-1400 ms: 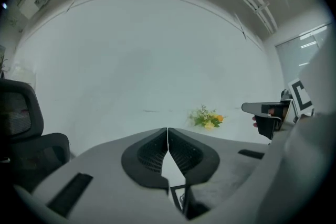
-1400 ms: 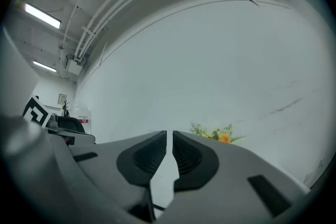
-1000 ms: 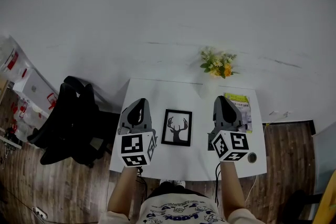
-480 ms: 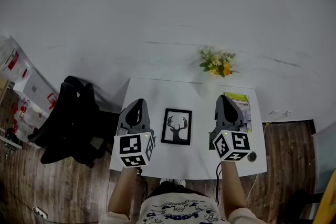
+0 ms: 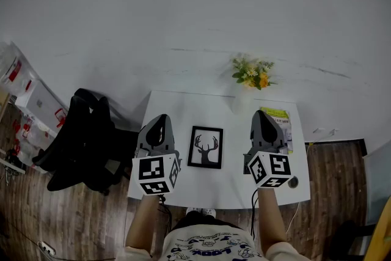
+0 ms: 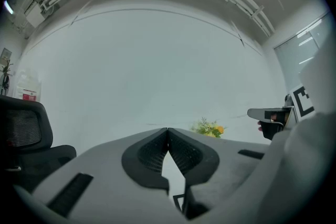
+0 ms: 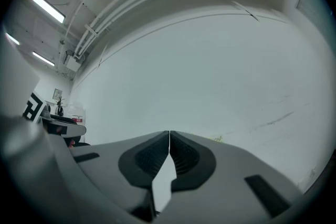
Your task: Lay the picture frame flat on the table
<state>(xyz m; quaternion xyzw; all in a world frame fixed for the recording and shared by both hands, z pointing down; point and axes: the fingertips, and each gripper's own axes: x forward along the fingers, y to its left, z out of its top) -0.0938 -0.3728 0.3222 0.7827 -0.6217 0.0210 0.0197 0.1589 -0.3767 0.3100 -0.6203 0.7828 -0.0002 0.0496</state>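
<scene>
A black picture frame (image 5: 206, 148) with a deer-head print appears to lie flat on the middle of the white table (image 5: 195, 108); one corner of the frame (image 6: 179, 201) shows under the left jaws. My left gripper (image 5: 160, 123) hovers to the frame's left, jaws shut and empty. In its own view the left gripper (image 6: 167, 130) points at the white wall. My right gripper (image 5: 261, 118) hovers to the frame's right, also shut with nothing held. In its own view the right gripper (image 7: 169, 134) has its pads together. Neither gripper touches the frame.
A white vase (image 5: 240, 102) of yellow and white flowers (image 5: 252, 74) stands at the table's back right. A yellow-green book (image 5: 278, 122) lies at the right edge. A black office chair (image 5: 85, 137) stands left of the table. A small dark round thing (image 5: 293, 183) sits at the front right corner.
My left gripper has drifted slightly back toward the person. The right gripper and the picture frame have barely moved.
</scene>
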